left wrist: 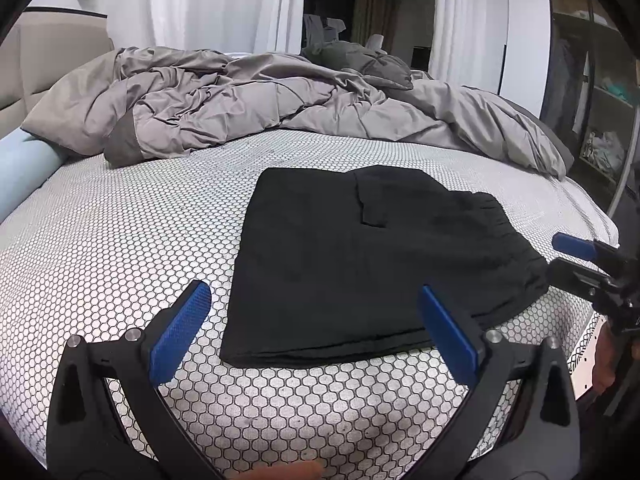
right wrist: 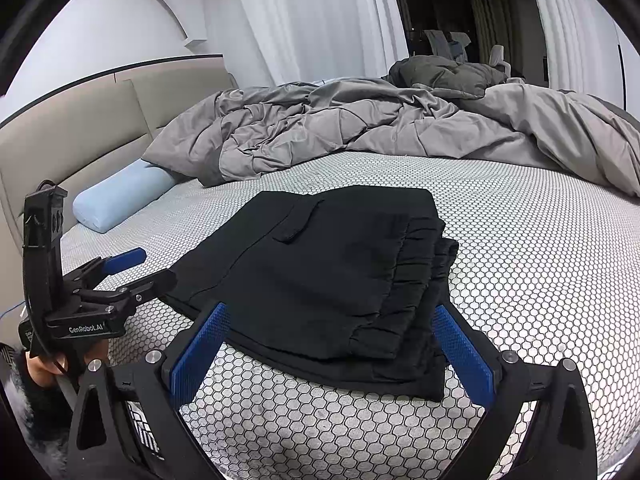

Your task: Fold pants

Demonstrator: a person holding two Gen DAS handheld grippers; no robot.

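Bed with white honeycomb-patterned mattress cover; rumpled grey duvet behind. Folded black fabric pants lie flat. Left tongs and right tongs both released, empty.

A rumpled grey duvet lies heaped across the honeycomb-patterned mattress, a pale blue bolster pillow beside the beige padded headboard; white curtains hang behind.

A bedroom in a home. Big bed w/ a dotted sheet, messy gray blanket bunched up at the far side, light blue pillow by the soft tan headboard. Long white curtains hang behind. Open closet shelves w/ clothes on the right.
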